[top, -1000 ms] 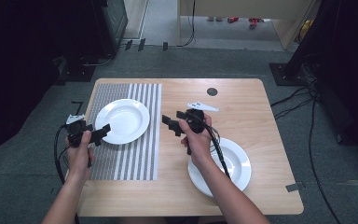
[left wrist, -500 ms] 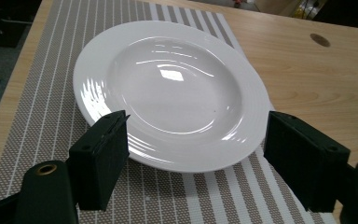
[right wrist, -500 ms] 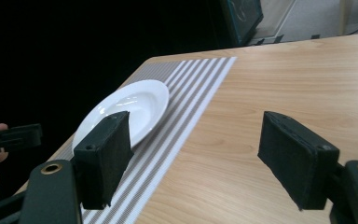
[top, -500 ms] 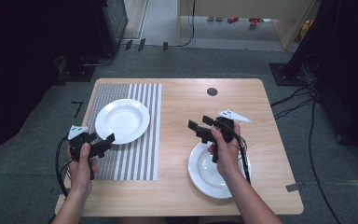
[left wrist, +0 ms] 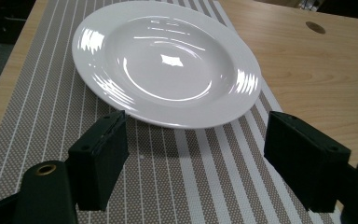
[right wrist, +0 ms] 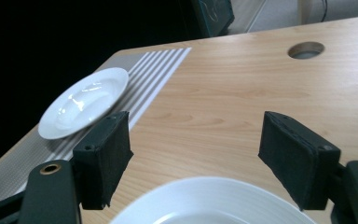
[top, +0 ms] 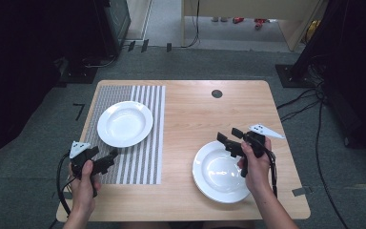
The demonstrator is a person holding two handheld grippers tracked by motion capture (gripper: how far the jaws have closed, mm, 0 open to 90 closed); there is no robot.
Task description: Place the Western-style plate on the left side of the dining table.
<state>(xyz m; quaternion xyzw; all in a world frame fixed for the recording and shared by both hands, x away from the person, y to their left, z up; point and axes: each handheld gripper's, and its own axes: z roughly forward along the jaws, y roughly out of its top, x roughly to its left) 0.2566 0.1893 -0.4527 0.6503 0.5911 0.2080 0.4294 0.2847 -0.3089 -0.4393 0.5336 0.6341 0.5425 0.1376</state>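
A white deep plate (top: 125,123) lies on a striped grey placemat (top: 147,157) at the table's left. A second white plate (top: 219,172) rests on bare wood at the near right. My left gripper (top: 110,156) hovers over the mat's near end, a short way in front of the first plate (left wrist: 168,60), its jaws wide apart and empty (left wrist: 195,126). My right gripper (top: 228,136) hangs over the far rim of the second plate (right wrist: 209,205), open (right wrist: 193,123) with nothing between the jaws. It points across the wood toward the plate on the mat (right wrist: 81,102).
A round cable hole (top: 217,93) sits in the wooden table top (top: 195,109) near its far edge. Bare wood stretches between the two plates. Cables trail across the grey floor (top: 314,109) to the right of the table.
My right gripper has swung from the table's middle to the right and nearer, ending above the near-right plate. My left gripper has drawn back from the plate on the mat toward the near edge.
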